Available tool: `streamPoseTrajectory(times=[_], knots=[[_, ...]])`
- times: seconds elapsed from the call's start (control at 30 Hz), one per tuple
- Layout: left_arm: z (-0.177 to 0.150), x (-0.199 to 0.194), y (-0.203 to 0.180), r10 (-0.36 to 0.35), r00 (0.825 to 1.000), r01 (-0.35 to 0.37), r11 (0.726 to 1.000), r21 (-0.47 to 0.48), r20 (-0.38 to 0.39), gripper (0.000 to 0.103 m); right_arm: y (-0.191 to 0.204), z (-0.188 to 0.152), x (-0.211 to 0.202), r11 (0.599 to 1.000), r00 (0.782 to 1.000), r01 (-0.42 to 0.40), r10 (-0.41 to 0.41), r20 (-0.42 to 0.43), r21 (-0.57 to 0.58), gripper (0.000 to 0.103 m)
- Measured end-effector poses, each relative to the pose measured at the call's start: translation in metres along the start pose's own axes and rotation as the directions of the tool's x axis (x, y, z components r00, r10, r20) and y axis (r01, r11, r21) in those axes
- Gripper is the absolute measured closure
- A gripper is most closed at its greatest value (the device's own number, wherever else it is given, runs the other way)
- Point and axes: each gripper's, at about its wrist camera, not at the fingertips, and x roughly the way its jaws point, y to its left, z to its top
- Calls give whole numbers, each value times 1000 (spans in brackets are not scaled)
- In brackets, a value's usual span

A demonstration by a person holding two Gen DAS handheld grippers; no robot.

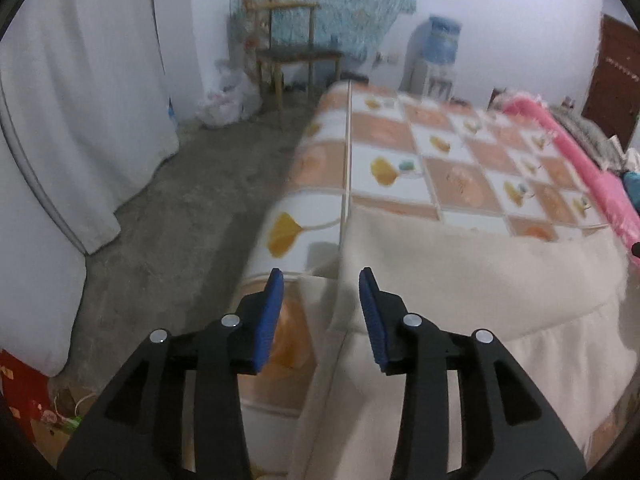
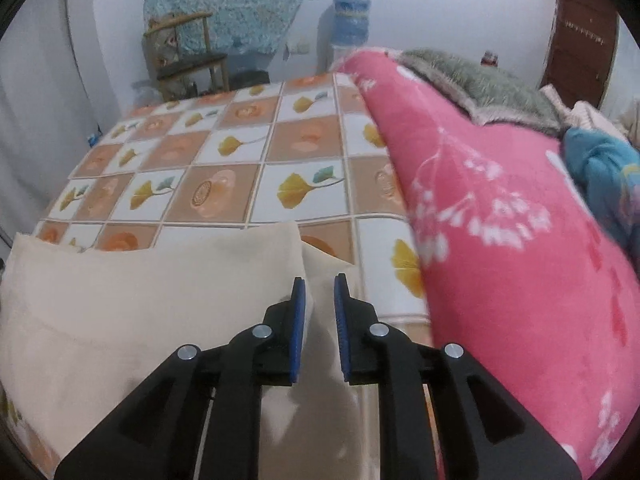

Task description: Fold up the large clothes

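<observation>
Here, legend to both wrist views.

Garment: a cream garment [image 1: 460, 272] lies at the near edge of the bed [image 1: 460, 160], partly folded, its lower part draping over the bed's side; in the right wrist view the same cloth [image 2: 132, 280] shows a folded upper edge lying flat on the checked sheet.

Risk: the draped portion may drag the fold off the bed (my judgement, from how much cloth hangs over the edge); a one-sided pinch may skew the fold line.

Cause: the left side sits right at the bed's corner, where little of the sheet supports it.

Left gripper [image 1: 322, 284]: fingers apart, nothing clamped; the cloth's left edge shows in the gap and below the blue pads [image 1: 372, 320], whether touching I cannot tell.

Right gripper [image 2: 320, 288]: fingers narrowly apart, no cloth pinched; the garment's right edge lies beneath and just beyond the tips.

Surroundings: a pink blanket [image 2: 500, 220] lies heaped just beside the garment's right end; a wooden chair [image 1: 296, 56] stands well apart.
</observation>
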Motion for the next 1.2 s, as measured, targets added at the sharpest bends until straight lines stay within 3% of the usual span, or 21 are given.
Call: streamPoseTrajectory(times=[0.07, 0.17, 0.27, 0.33, 0.37, 0.43, 0.53, 0.67, 0.9, 1.2], knots=[[-6, -23, 0, -38, 998, 38, 999, 13, 39, 53, 3, -8, -20, 999, 999, -35, 36, 23, -17, 87], [-14, -42, -8, -139, 990, 138, 990, 34, 28, 39, 13, -24, -42, 991, 993, -120, 121, 12, -55, 86], [-40, -50, -22, -245, 968, 247, 968, 38, -51, 28, 21, -52, -53, 981, 984, -178, 175, -40, -76, 85], [-65, -47, -31, -270, 956, 275, 961, 32, -113, 25, 20, -73, -54, 978, 978, -200, 195, -75, -65, 77], [-77, -44, -34, -257, 957, 264, 964, 36, -137, 23, 16, -84, -51, 979, 976, -198, 193, -96, -48, 72], [-98, -33, -37, -193, 964, 203, 979, 37, -183, 23, 2, -103, -44, 986, 975, -167, 166, -146, 11, 72], [-105, -44, -26, -163, 976, 163, 987, -14, -145, 22, -20, -114, -59, 979, 976, -164, 180, -123, 124, 72], [-108, -77, -23, -148, 985, 143, 988, -57, -88, 22, -22, -126, -92, 984, 988, -123, 134, -81, 130, 64], [-128, -133, -59, -127, 992, 127, 991, -38, 6, 10, 11, -151, -136, 980, 986, -167, 168, -2, 106, 31], [-135, -171, -105, -116, 992, 114, 993, 31, 42, 8, 73, -162, -175, 990, 986, -138, 137, 100, 3, 12]])
